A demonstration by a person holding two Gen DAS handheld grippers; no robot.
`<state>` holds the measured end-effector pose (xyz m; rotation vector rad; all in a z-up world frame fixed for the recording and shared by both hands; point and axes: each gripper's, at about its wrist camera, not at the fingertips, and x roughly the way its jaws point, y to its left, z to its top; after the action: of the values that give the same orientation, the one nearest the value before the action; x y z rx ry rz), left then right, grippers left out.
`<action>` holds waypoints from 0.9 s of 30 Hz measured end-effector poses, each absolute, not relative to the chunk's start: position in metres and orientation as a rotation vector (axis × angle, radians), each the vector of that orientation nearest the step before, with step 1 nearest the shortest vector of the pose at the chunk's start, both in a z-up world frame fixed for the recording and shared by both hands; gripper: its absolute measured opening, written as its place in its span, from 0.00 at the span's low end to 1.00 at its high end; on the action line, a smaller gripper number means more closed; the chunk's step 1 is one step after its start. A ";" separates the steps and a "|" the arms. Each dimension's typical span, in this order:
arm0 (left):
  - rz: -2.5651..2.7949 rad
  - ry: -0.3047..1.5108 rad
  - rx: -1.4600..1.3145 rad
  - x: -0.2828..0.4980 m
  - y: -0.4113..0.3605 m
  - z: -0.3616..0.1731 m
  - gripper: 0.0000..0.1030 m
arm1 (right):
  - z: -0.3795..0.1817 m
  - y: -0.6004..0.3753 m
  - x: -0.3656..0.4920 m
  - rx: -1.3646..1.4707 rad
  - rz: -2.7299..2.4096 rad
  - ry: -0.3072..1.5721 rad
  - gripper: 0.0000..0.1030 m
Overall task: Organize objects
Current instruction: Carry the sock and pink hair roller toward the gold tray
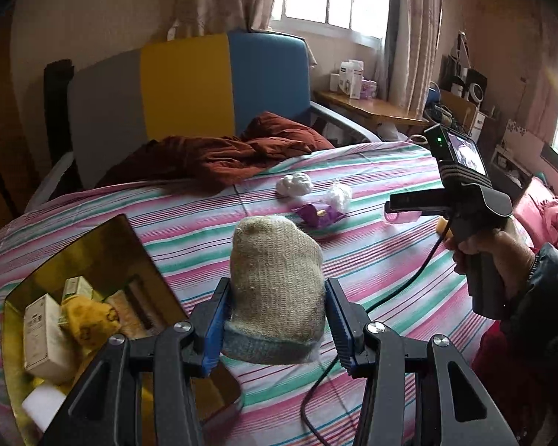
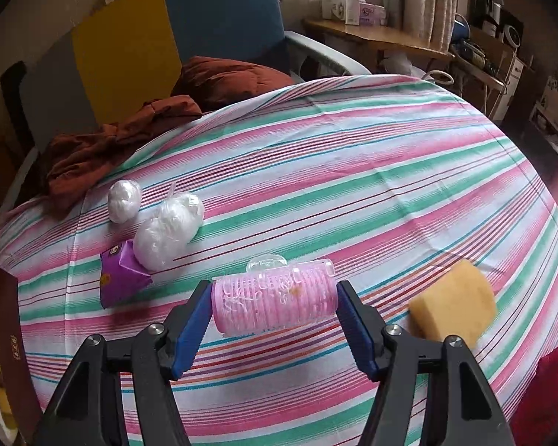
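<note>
sock (image 1: pixel 277 286): coarse knit wool-like cloth, beige w/ grey ribbed cuff, matt, fuzzy
bed sheet (image 2: pixel 353 171): thin woven cotton-type cloth, striped, matt, smooth w/ light creases
roller (image 2: pixel 273 304): pink plastic, ribbed, semi-gloss, clear plastic ends
sponge (image 2: pixel 454 304): yellow foam, matt, porous-looking
bags (image 2: pixel 167 230): thin white plastic film, crinkled, shiny
carton (image 2: pixel 121 275): purple printed card, slight sheen
blanket (image 1: pixel 219 156): rust cloth, soft, matt, rumpled
box (image 1: pixel 137 252): glossy gold-lined card
left claw (image 1: pixel 277 319): matt black plastic, blue ribbed rubbery pads, metal pins
right claw (image 2: pixel 275 319): same finish
</note>
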<state>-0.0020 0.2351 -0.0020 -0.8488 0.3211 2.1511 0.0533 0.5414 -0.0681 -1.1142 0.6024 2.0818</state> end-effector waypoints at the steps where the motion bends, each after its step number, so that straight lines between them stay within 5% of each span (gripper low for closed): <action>1: 2.157 0.318 -0.850 -0.003 0.231 -0.001 0.48 | -0.068 0.539 0.052 -1.114 2.083 0.588 0.65; 14: 2.279 0.237 -0.916 -0.030 0.164 -0.002 0.48 | -0.037 0.508 0.049 -1.032 2.212 0.549 0.65; 27: 2.367 0.142 -1.002 -0.055 0.113 -0.017 0.48 | -0.003 0.379 0.018 -1.128 2.614 0.511 0.65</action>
<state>-0.0547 0.1127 -0.0165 -1.0017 0.1423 2.3672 0.0180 0.3792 -0.0033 -1.1277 0.5109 2.6144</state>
